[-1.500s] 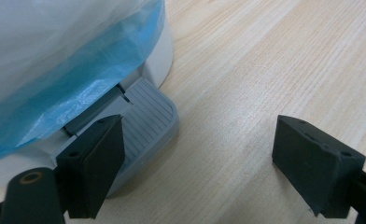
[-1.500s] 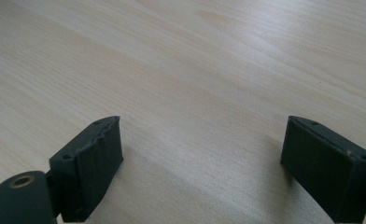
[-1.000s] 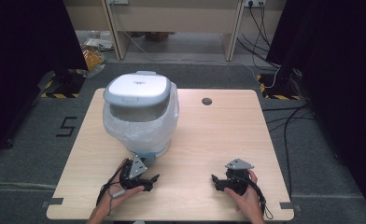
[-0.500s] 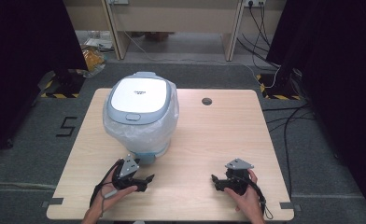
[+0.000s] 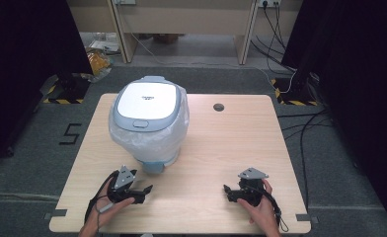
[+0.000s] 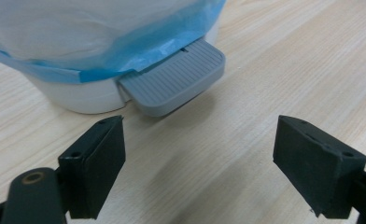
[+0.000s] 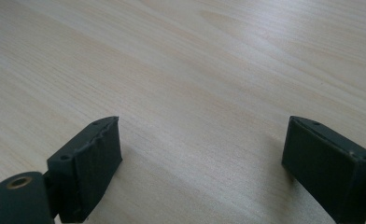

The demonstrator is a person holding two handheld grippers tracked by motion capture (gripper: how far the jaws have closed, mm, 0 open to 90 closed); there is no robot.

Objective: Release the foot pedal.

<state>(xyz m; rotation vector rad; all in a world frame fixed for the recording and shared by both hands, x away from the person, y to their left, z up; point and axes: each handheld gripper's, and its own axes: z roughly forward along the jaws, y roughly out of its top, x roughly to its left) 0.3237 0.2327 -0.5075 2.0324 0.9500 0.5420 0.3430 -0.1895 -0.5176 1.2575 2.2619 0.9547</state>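
A white plastic pedal bin with a grey-rimmed flat lid (image 5: 149, 123) stands on the left half of the light wooden table (image 5: 221, 148), a little toward the far side. A thin translucent bag with a blue edge (image 6: 125, 46) hangs over its rim and covers most of its body; the lid is down. At the foot of the bin, on the near side, a grey ribbed pedal (image 6: 174, 81) sticks out just above the table top.

The left gripper (image 5: 144, 190) is in the person's left hand (image 5: 107, 207), near the table's near edge and close to the pedal. In the left gripper view its two black jaws stand wide apart with nothing between them, so it is released. The pedal lies just beyond the left one of the two jaws and does not touch it.

The right gripper (image 5: 227, 190) is in the person's right hand (image 5: 258, 210) on the near right part of the table, well apart from the bin. Its jaws are also spread, and between them there is only bare wood, so it grasps nothing.

Farther out, a small round hole (image 5: 218, 106) is in the table near its far edge, to the right of the bin. The floor around is a grey carpet (image 5: 339, 163) with black cables (image 5: 300, 133) on the right.
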